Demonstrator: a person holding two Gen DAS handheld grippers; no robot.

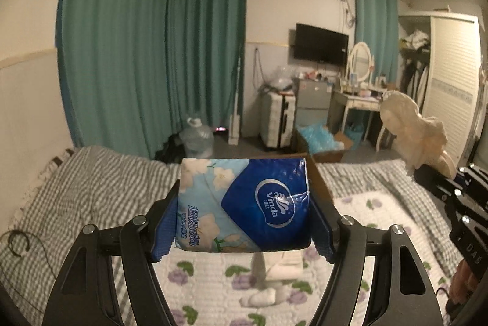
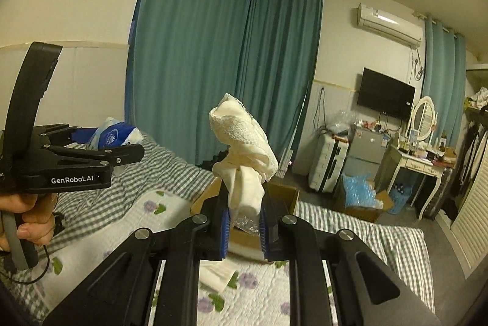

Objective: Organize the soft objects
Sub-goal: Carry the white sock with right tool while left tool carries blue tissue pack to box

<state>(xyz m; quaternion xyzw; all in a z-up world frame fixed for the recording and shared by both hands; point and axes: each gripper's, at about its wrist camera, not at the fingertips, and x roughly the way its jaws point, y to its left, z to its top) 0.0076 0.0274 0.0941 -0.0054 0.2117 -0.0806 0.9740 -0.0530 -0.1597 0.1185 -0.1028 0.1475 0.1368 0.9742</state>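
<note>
My left gripper (image 1: 244, 204) is shut on a blue Vinda tissue pack (image 1: 244, 204) and holds it up above the bed. It also shows in the right wrist view (image 2: 117, 136) at the left, with the left gripper (image 2: 122, 152) around it. My right gripper (image 2: 244, 204) is shut on a cream white cloth (image 2: 244, 149), which sticks up bunched between the fingers. The cloth shows in the left wrist view (image 1: 408, 124) at the right. An open cardboard box (image 2: 286, 194) sits on the bed just behind the right gripper, partly hidden.
The bed has a grey checked sheet (image 1: 91, 179) and a white floral quilt (image 1: 213, 280). A white folded cloth (image 2: 218, 274) lies on the quilt. A box of blue plastic (image 2: 360, 197), a suitcase (image 2: 326, 164) and a dressing table (image 2: 421, 167) stand beyond the bed.
</note>
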